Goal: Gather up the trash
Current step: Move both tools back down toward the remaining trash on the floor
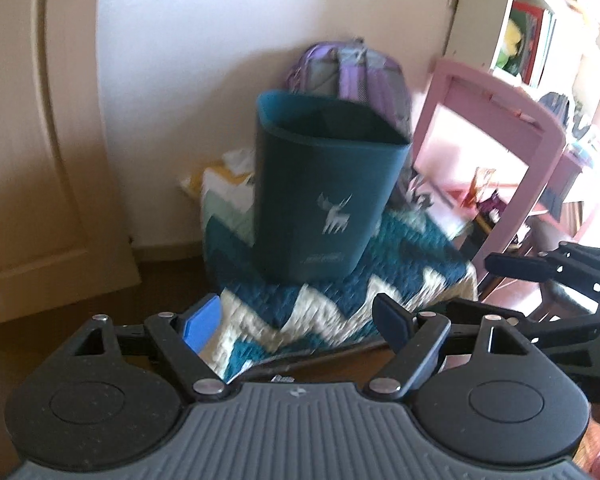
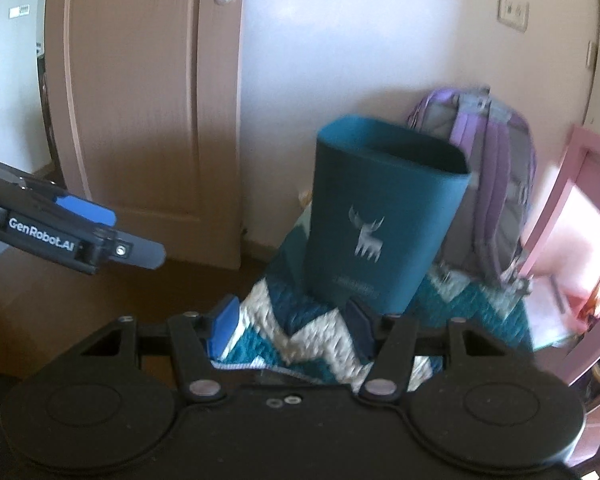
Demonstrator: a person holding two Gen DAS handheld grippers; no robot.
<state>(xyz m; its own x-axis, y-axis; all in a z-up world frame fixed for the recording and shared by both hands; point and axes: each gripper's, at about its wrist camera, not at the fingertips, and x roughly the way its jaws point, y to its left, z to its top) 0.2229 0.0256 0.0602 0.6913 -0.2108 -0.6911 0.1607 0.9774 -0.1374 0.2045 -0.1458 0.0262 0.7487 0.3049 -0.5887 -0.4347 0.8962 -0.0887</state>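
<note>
Teal plastic bin [image 1: 324,188] stands at twelve o'clock on the zigzag blanket [image 1: 340,296] beyond your released, empty left gripper [image 1: 300,320], and from your released right gripper [image 2: 292,320] at one o'clock it looks light, stiff, slick-walled, so pinch its rim.

The left gripper [image 1: 298,322] has a ribbed grey housing flanked by two round black discs, each stippled and set with a smooth inner circle. Black linkage bars run forward from silver rivets to the fingers [image 1: 202,322] — one faced with a bright blue pad, the other dark navy. A small logo sits at the housing's front edge.

The right gripper [image 2: 292,322] is built alike but black all over (two tiny washers show near its middle). Seen from the right wrist, the left gripper's side bar carries white "GenRobot.AI" lettering beside a screw.
</note>
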